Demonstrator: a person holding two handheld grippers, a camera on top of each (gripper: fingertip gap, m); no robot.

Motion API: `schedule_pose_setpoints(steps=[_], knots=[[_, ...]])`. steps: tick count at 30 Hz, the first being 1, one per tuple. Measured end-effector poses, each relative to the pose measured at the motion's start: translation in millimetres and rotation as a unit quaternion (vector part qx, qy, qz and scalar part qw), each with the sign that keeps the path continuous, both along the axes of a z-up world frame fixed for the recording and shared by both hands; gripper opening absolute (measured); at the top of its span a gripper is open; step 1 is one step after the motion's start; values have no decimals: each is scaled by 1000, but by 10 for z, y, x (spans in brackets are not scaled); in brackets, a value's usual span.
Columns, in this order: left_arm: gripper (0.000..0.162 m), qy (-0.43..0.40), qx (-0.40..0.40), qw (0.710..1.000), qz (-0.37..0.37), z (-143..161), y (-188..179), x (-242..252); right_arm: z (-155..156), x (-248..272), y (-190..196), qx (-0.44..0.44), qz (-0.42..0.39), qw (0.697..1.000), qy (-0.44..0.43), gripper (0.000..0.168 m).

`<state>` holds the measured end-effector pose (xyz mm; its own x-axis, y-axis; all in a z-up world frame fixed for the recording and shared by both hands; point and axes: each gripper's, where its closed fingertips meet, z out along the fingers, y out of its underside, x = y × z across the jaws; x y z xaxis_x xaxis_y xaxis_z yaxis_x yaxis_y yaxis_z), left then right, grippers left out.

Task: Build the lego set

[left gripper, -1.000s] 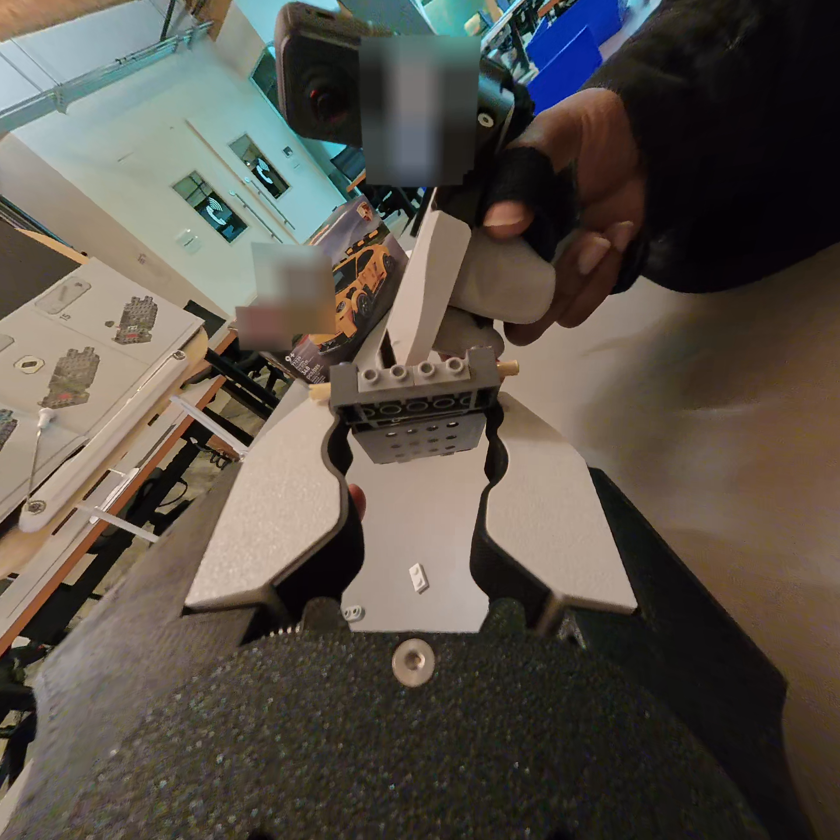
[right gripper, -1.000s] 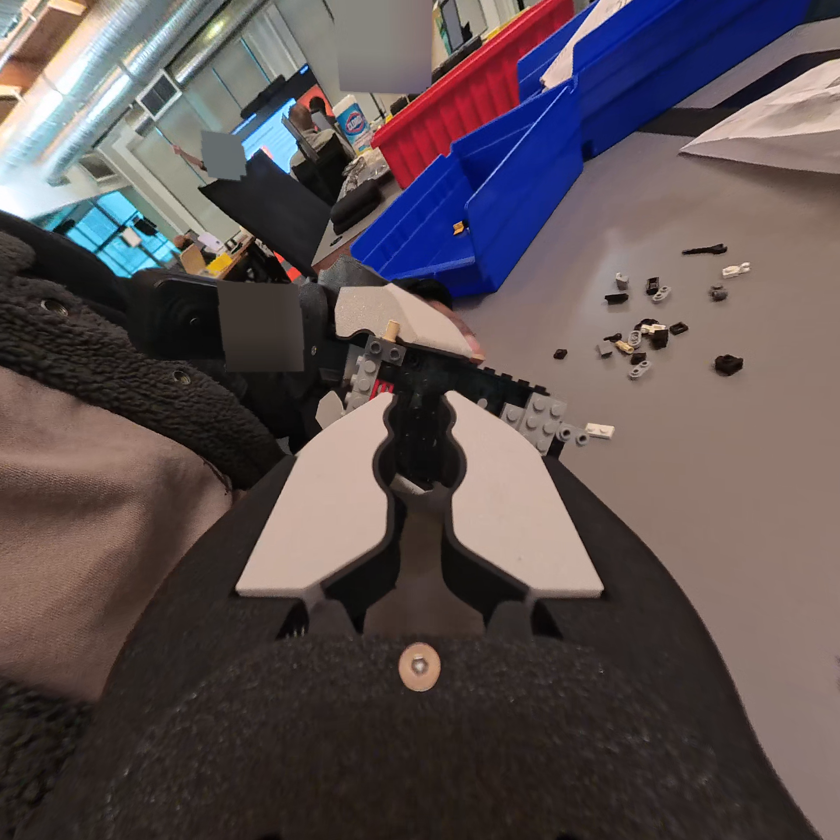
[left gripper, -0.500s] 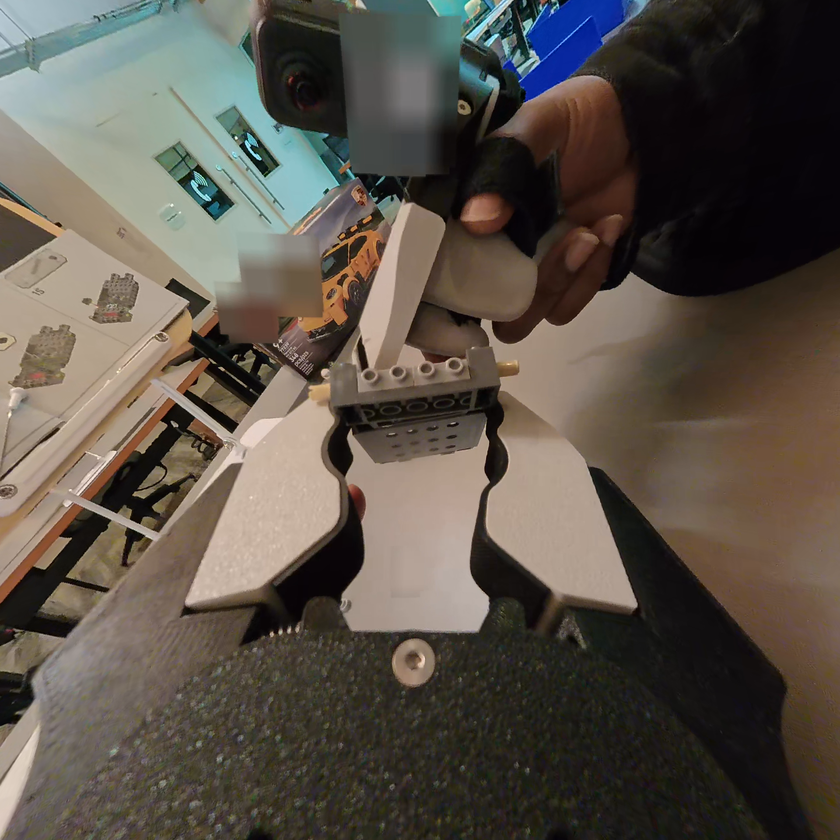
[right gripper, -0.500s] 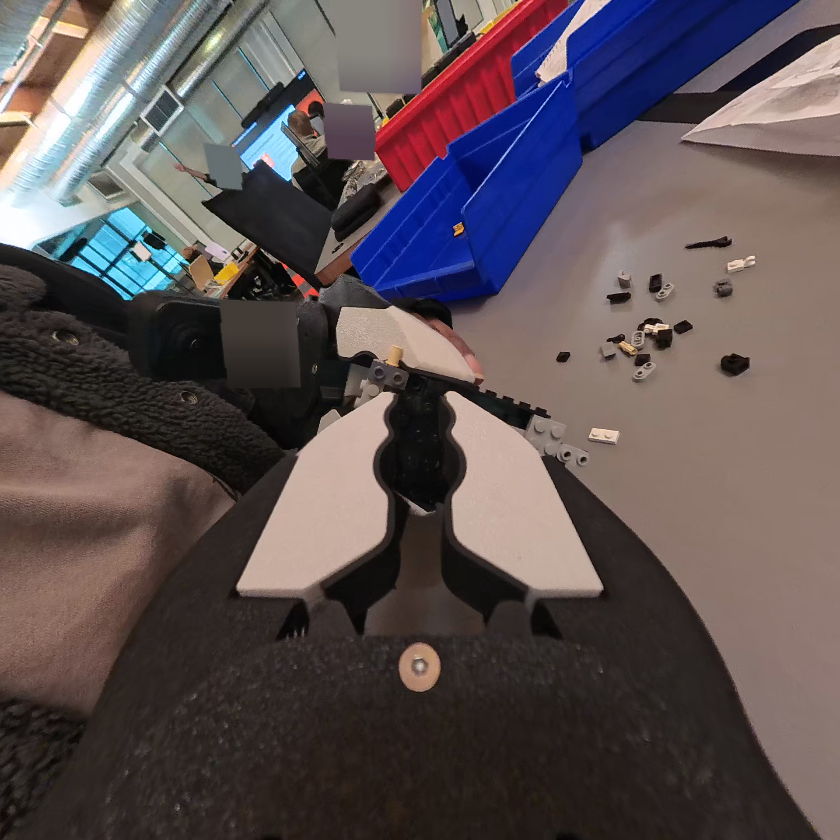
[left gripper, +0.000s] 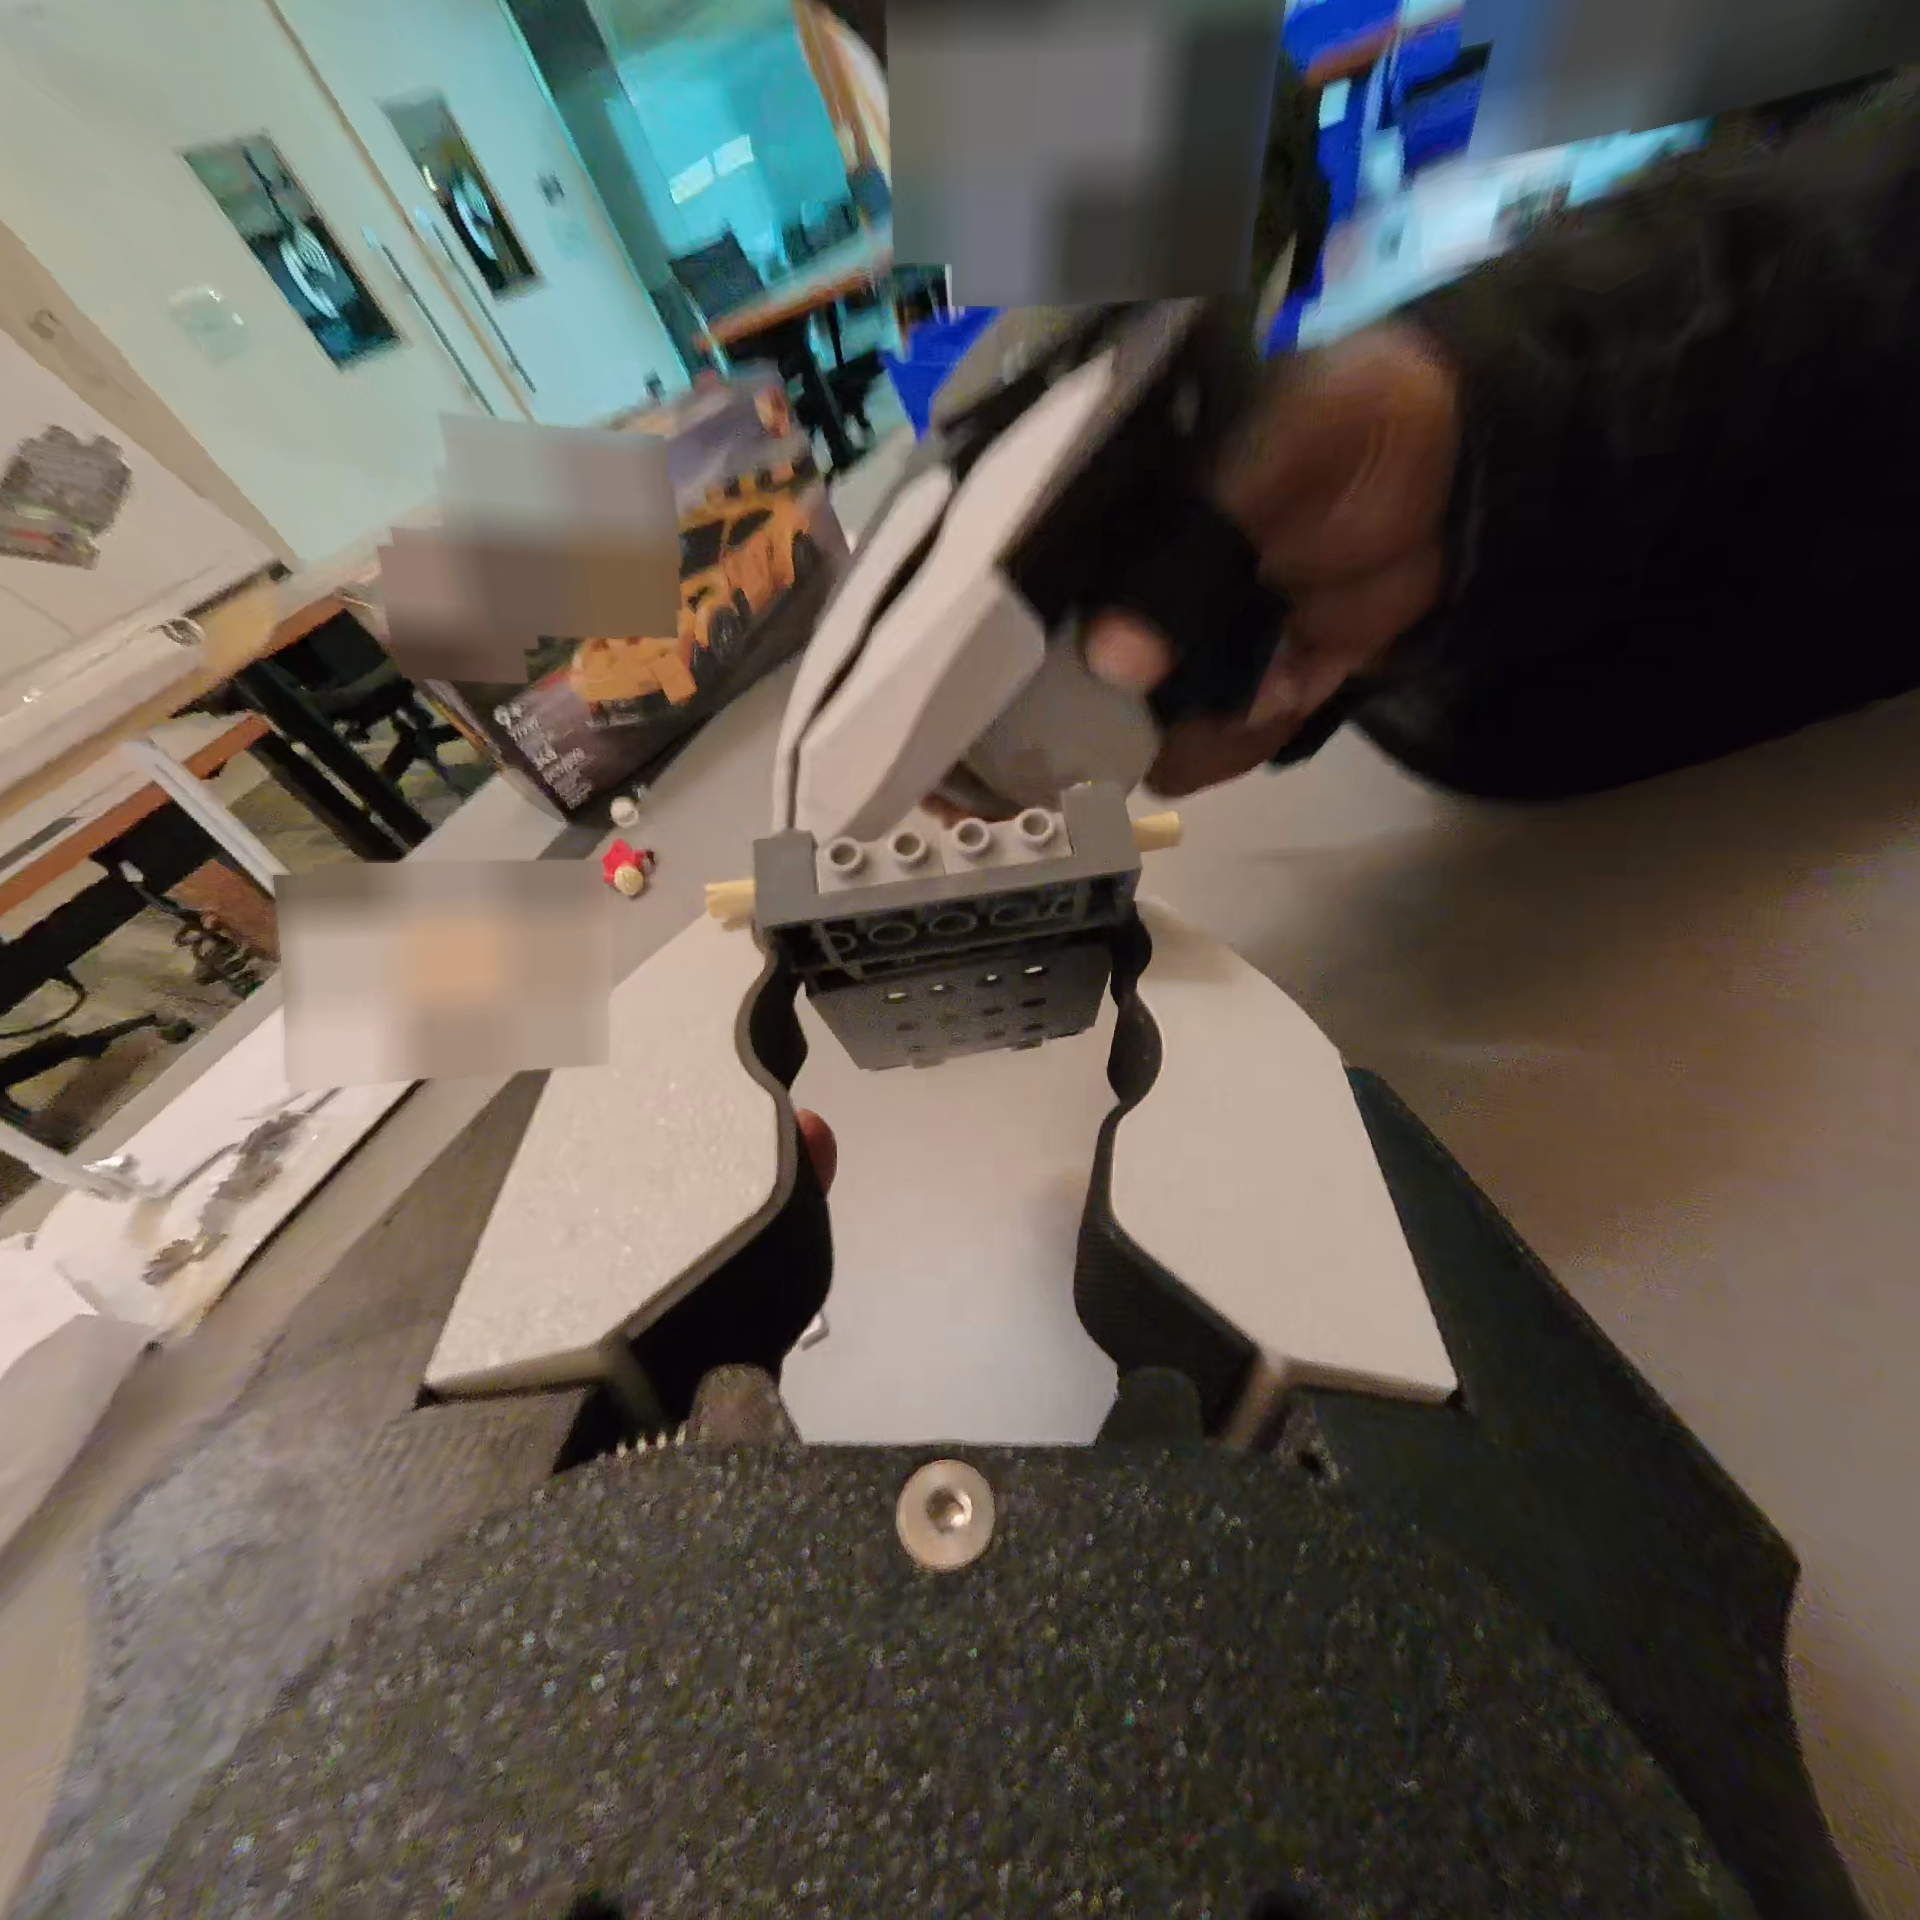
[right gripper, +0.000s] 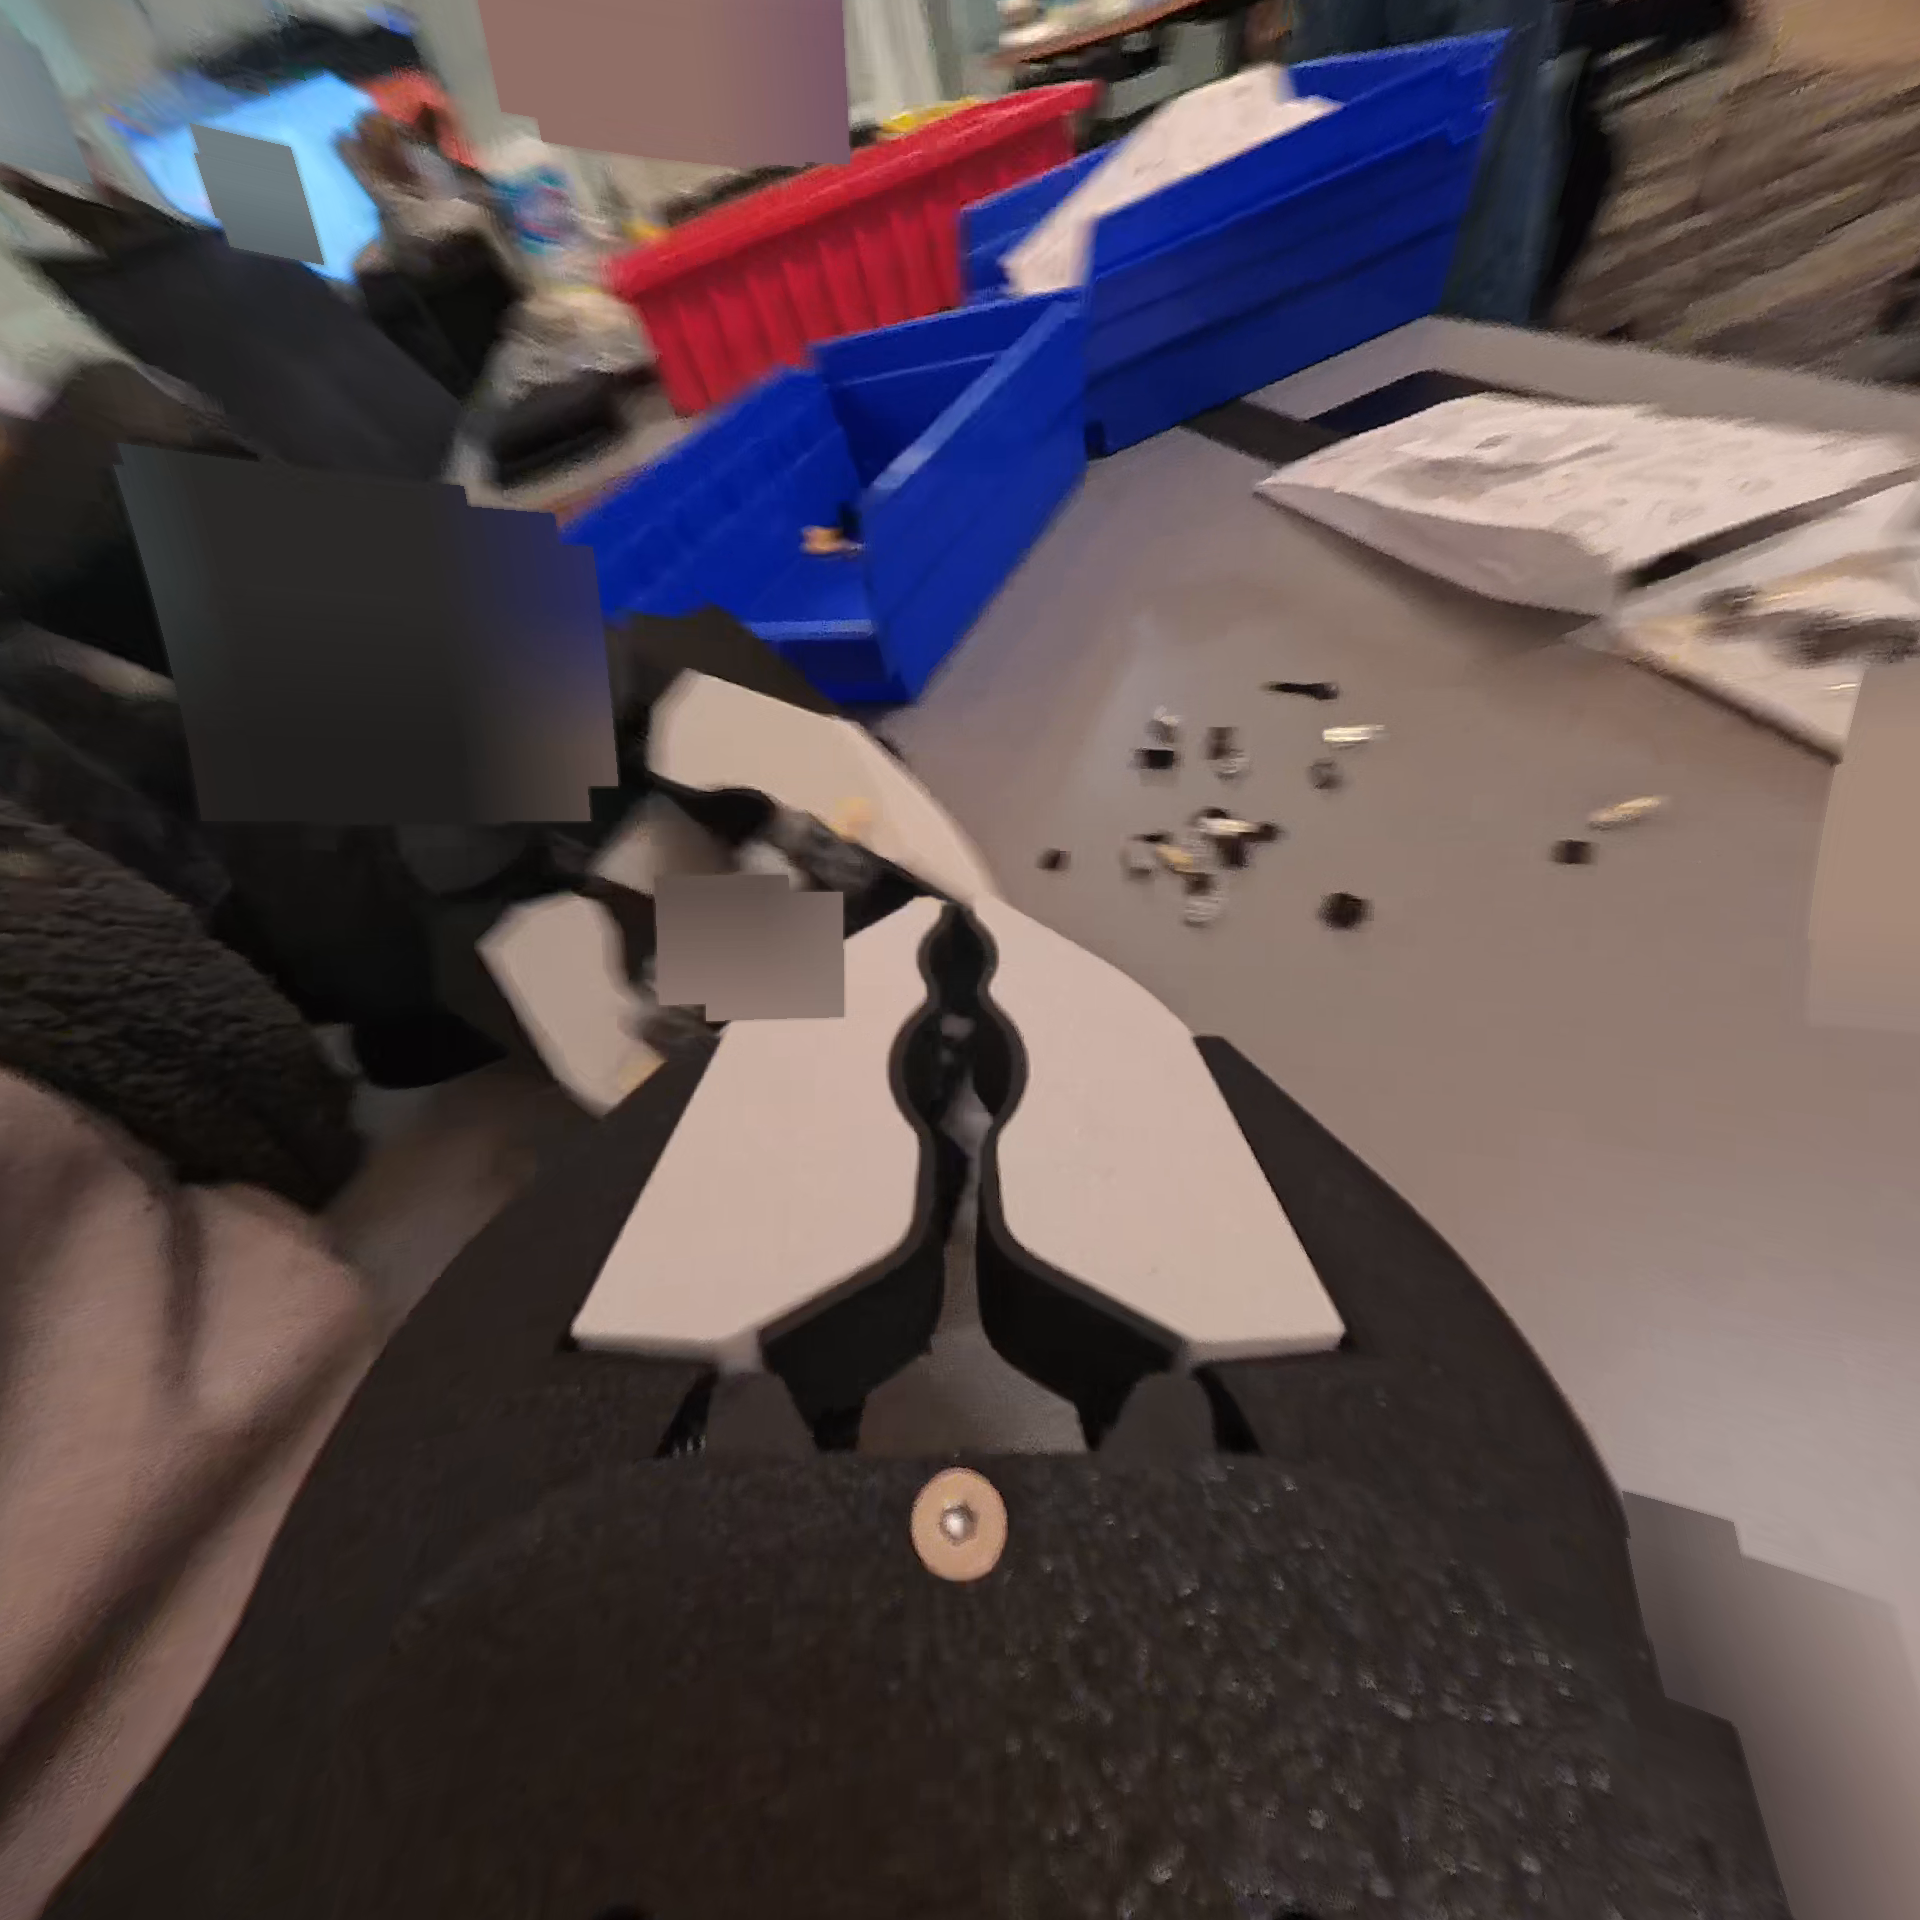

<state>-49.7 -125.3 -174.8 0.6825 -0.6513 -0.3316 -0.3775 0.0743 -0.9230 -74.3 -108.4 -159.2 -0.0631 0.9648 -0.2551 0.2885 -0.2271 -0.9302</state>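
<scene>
My left tongs [left gripper: 940,935] clamp the light, rigid chassis [left gripper: 940,904] by its sides; right tongs [left gripper: 831,769] above it look pressed together, blurred.

Right gripper [right gripper: 951,920] now pinching fully together, lifting clear of the grey Lego assembly [left gripper: 940,914] (previously straddling it), swinging rightward, view blurring.

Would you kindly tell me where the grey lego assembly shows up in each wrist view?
Left wrist view: grey lego assembly at centre, clamped between the left gripper fingers.
Right wrist view: mostly hidden; only blurred bits beside the far gripper.
Shared landmark: the grey table.
</scene>
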Motion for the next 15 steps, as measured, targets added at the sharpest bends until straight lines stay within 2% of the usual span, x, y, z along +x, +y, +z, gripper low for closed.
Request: schedule_pose_setpoints(steps=[1,4,7,11,15], knots=[[58,-18,-7,1000,-2,37,-3,9,-13,16,55,24,-8,1000,0,0],[58,-68,-57,996,15,32,66,-62,167,82,-17,-16,17,999,41,1],[58,-95,-134,985,54,-98,165,-165,196,145,-80,-5,26,999,40,21],[58,-58,-203,972,101,-315,226,-211,29,87,-131,46,-16,999,4,31],[58,-9,-214,967,135,-388,233,-237,-219,-1,-92,77,-68,993,-64,37]])
